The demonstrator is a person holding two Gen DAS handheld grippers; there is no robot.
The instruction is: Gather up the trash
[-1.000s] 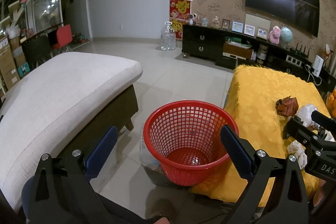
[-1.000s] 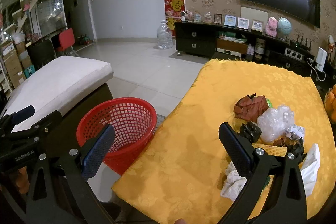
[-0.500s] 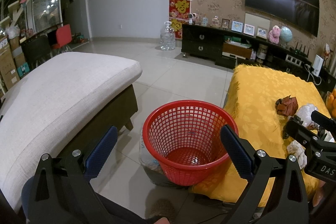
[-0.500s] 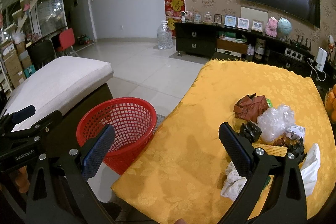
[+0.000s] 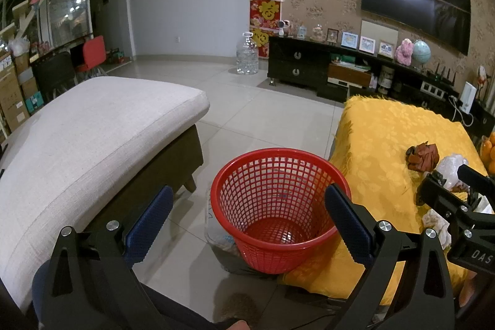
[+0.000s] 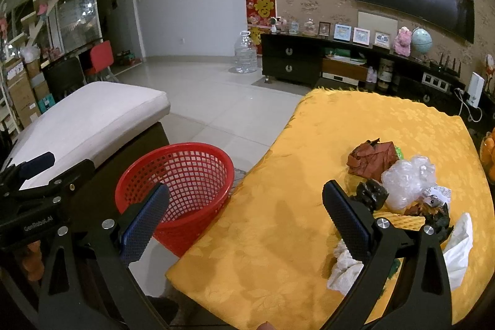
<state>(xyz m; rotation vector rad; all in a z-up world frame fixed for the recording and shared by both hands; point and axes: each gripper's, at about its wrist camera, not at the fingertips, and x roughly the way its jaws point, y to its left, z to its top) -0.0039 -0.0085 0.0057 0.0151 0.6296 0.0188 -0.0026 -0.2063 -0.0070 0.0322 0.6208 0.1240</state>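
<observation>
Trash pile (image 6: 402, 184) lies on the yellow-clothed table (image 6: 309, 175), its right part cut off behind the right gripper (image 6: 244, 215). "GenRobot.AI" reads on the left gripper (image 5: 247, 225) body; "DAS" shows partly on the right one. Both grippers stand wide open, holding nothing. Red basket (image 5: 278, 206) sits on the floor just beside the table.

A red mesh basket (image 6: 182, 175) stands upright and empty on the floor, touching the yellow-clothed table's (image 6: 278, 221) near corner. On that table lies a clustered heap: crumpled brown paper (image 6: 371, 158), clear plastic wrap (image 6: 405, 180), black scraps (image 6: 371, 194), white tissues (image 6: 343, 266).
</observation>
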